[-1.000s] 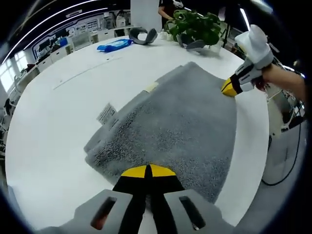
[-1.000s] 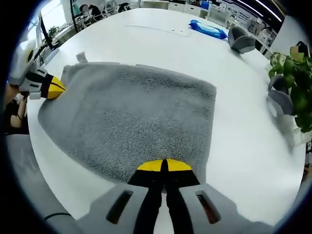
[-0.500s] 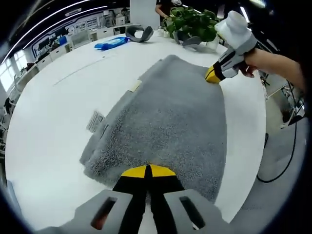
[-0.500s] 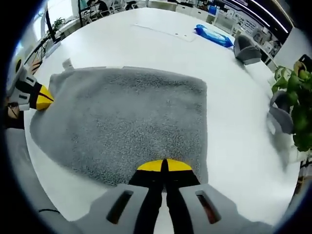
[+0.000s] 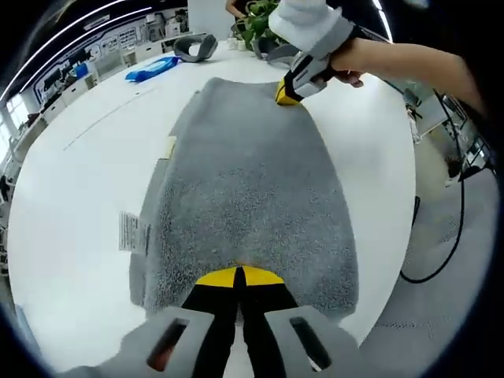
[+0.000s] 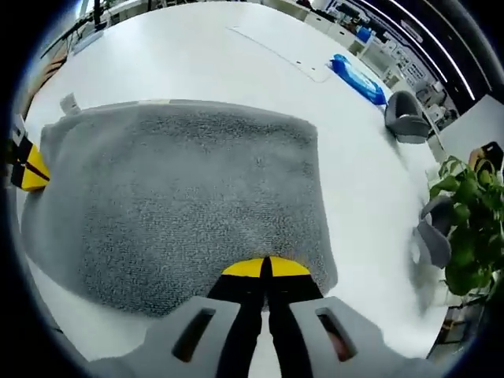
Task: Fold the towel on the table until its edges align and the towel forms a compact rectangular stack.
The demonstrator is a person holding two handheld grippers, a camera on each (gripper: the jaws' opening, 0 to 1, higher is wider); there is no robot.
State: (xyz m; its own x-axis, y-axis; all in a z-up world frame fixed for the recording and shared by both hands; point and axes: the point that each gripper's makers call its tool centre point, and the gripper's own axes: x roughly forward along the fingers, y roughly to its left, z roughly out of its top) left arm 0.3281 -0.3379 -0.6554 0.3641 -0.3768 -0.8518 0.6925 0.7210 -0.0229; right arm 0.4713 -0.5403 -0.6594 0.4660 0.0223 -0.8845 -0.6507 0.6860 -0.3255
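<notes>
Towel: grey towel is lying folded on the white round tabletop, layers showing along its 9 o'clock side in the left gripper view, where a white care label is sticking out.
Left hand-held gripper: left hand-held gripper is sitting at 6 o'clock of its own view, yellow tips pressed together and clenched on the near towel edge.
Right hand-held gripper: right hand-held gripper is likewise pinching the towel edge at 6 o'clock of the right gripper view, tips closed with the fabric running in under them; it is also appearing at 12 o'clock of the left gripper view, held by a person's hand.
Just changed: over the last second the towel has been swinging from a slanted lie toward a lengthwise one in the left gripper view, and the other gripper has been moving from 2 o'clock round to 12 o'clock. Both views are moving with the hands, so part of this is camera motion.
Meaning for task: judging by this, both corners of one edge are being carried together, likely a further fold or a squaring-up. Stack is not yet compact.
Surroundings: blue packet and potted plant are sitting well apart from the towel.
</notes>
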